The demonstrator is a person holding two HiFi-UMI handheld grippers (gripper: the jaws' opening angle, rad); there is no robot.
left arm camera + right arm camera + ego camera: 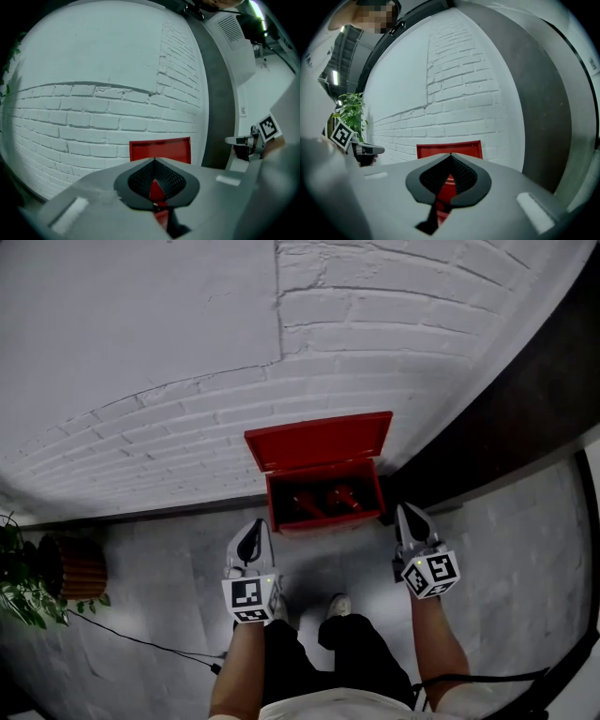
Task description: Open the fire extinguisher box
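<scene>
The red fire extinguisher box (323,518) stands on the floor against the white brick wall. Its lid (319,440) is raised and leans back on the wall. Red extinguishers (328,500) lie inside. My left gripper (251,538) is held just short of the box's front left corner, shut and empty. My right gripper (410,519) hovers by the front right corner, also shut with nothing in it. In the left gripper view the lid (160,150) shows past the closed jaws of the left gripper (154,161). The right gripper view shows the lid (449,149) beyond the right gripper (450,157).
A potted plant (56,573) stands at the left by the wall. A black cable (141,641) runs over the grey floor. A dark wall strip (525,418) rises right of the box. The person's shoes (337,606) are behind the grippers.
</scene>
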